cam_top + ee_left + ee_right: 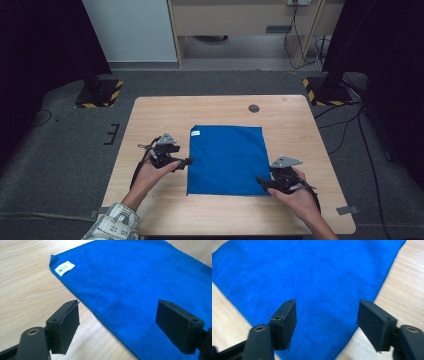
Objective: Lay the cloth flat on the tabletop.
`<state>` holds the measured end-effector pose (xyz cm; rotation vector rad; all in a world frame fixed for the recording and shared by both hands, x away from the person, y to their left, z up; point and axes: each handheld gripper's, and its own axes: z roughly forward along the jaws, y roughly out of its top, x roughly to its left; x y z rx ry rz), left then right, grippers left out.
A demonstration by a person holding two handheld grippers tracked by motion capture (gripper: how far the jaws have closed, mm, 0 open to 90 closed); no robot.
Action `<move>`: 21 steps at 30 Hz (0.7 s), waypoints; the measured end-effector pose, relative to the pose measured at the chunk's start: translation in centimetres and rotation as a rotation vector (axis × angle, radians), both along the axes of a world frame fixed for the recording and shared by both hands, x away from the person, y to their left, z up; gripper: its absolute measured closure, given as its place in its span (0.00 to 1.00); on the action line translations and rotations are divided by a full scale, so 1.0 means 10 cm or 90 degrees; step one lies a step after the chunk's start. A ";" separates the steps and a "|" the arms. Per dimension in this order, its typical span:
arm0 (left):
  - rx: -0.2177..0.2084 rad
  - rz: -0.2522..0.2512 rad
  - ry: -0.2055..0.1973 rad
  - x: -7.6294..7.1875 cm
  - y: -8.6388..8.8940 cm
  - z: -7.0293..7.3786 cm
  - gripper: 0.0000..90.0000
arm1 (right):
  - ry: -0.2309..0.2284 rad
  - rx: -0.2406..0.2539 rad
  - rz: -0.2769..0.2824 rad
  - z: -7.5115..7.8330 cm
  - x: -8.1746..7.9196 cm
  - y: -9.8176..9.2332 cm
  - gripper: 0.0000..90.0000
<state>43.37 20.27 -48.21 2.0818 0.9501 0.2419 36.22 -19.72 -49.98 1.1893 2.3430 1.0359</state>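
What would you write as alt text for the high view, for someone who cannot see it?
A blue cloth lies flat on a wooden table, with a person's two hand-held grippers at its near edges. The left gripper is at its left edge and the right gripper at its near right corner, both open.

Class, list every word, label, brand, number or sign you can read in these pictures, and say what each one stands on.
White tag sewn at a corner of the blue cloth: a small round logo and a line of print, too small and blurred to read.
Same tag in the high view: a white speck, unreadable.
Wooden table: no writing.
Left gripper and right gripper: no markings.
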 end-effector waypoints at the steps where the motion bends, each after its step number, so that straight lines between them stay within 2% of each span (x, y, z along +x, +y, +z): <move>1: 0.000 -0.006 -0.002 0.03 -0.01 0.00 0.17 | -0.001 0.005 0.000 0.00 0.03 0.01 0.31; 6: 0.002 -0.011 -0.010 0.15 -0.10 0.04 0.12 | -0.003 0.024 -0.002 0.02 0.19 0.11 0.20; 10: 0.007 -0.009 -0.016 0.23 -0.16 0.07 0.10 | -0.002 0.036 0.006 0.04 0.27 0.23 0.16; 13: 0.007 -0.009 -0.020 0.27 -0.19 0.08 0.09 | -0.003 0.029 0.024 0.04 0.29 0.36 0.14; 19: 0.030 -0.013 -0.024 0.36 -0.26 0.10 0.09 | 0.004 0.018 0.057 0.01 0.33 0.59 0.12; 21: 0.025 -0.005 -0.033 0.38 -0.27 0.09 0.09 | 0.006 0.016 0.061 0.01 0.35 0.65 0.12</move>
